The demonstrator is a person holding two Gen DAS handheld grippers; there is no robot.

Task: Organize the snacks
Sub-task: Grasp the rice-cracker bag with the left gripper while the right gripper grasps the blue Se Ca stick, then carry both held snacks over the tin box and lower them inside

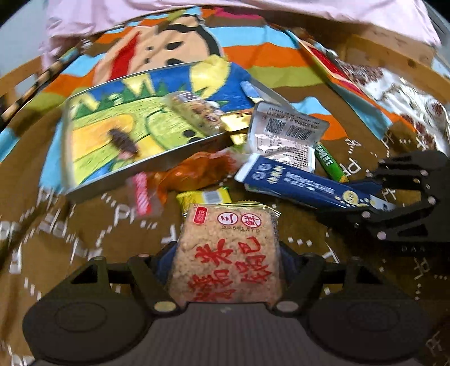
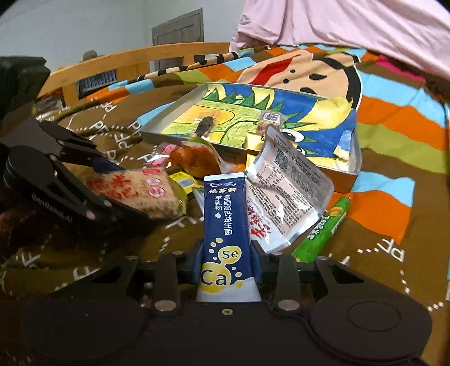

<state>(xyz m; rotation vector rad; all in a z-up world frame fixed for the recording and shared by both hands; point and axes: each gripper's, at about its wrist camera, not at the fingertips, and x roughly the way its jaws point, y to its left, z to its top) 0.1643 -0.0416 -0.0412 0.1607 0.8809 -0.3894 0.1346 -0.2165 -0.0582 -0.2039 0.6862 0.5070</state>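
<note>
Both loaded: left gripper (image 1: 227, 270) clamps rice cracker pack (image 1: 229, 253), right gripper (image 2: 226, 259) pinches blue sachet (image 2: 225, 225). Sachet's held low; it could flop or slip before the tin tray (image 2: 168, 118) ahead.

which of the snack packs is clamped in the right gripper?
The blue stick pack marked Se and Ca, clamped in the right gripper. The rice cracker pack is in the left gripper.

Bedcover (image 2: 393, 118): striped orange, blue, green and brown, large cartoon face printed near the far edge, white dotted lettering on the brown part; spread under everything
Pink fabric (image 2: 351, 25): bunched at the far side, lying over the bedcover's edge
Wooden rail (image 2: 135, 56): behind the bedcover
Grey panelled door (image 2: 178, 28): in the pale wall beyond
</note>
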